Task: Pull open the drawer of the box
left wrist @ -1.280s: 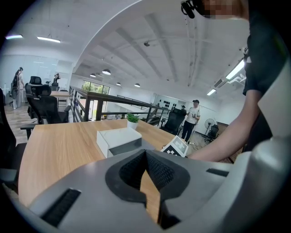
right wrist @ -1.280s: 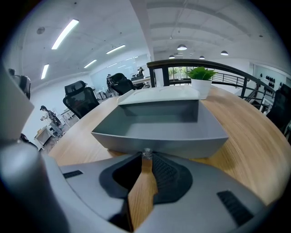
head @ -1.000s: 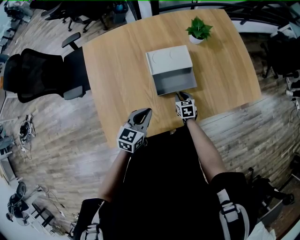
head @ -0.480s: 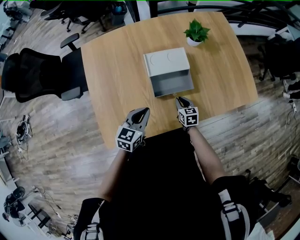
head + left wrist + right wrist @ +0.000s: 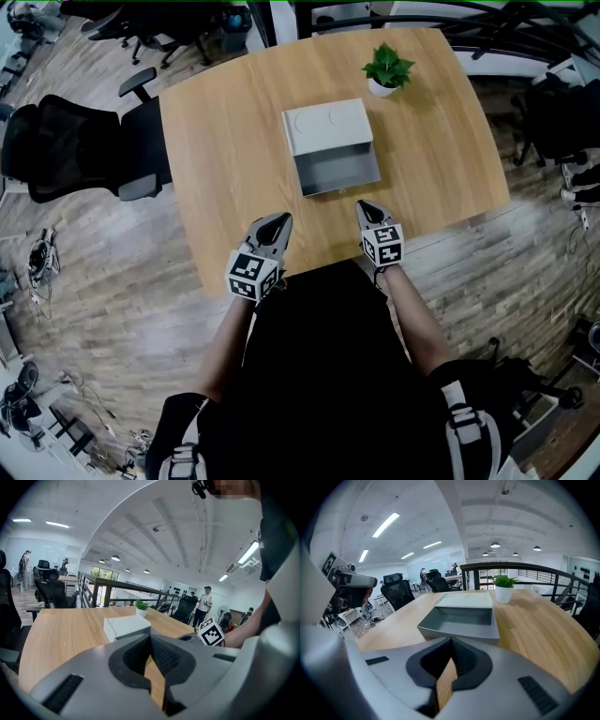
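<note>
A pale grey rectangular box [image 5: 326, 125] sits in the middle of the light wooden bench [image 5: 216, 141]. Its shallow grey drawer [image 5: 337, 174] stands pulled out toward the near edge. The person's left gripper [image 5: 283, 218] and right gripper [image 5: 362, 206] hover over the bench's near edge, both clenched with jaws together and grasping nothing. The right one is just short of the drawer front. A small green potted plant [image 5: 386, 67] stands beyond the box, to the far right.

Bright ceiling strip lights, fisheye-warped edges, perhaps slightly soft
</note>
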`<state>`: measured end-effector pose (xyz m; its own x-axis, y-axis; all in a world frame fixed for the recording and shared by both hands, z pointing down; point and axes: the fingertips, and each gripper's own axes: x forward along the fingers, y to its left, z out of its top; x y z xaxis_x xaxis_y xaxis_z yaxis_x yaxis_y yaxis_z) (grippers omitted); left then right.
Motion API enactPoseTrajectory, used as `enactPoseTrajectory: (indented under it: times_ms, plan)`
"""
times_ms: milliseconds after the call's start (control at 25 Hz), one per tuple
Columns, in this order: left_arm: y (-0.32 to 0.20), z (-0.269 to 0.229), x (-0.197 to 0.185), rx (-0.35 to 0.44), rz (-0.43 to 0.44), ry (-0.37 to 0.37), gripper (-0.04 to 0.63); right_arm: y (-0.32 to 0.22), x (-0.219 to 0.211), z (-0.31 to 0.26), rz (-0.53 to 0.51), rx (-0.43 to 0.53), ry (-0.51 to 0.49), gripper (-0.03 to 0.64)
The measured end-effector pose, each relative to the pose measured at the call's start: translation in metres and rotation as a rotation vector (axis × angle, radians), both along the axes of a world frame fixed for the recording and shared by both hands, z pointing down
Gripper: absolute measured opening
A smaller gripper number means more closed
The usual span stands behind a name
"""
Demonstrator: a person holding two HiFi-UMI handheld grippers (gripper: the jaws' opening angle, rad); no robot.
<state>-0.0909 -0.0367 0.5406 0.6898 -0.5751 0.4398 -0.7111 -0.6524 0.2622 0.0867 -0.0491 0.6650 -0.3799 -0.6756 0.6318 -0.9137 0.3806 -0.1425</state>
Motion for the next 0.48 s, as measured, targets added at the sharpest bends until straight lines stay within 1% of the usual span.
enactPoseTrajectory:
  times_ms: [280,480]
  plan:
    - [-0.003,-0.013,0.012,0.031,-0.029,0.0,0.021,-0.004,-0.005,-0.053,-0.106,0.105,-0.009,0.025]
    - [0.001,-0.017,0.017,0.034,-0.05,-0.001,0.021,-0.003,-0.007,-0.079,-0.162,0.146,-0.02,0.025]
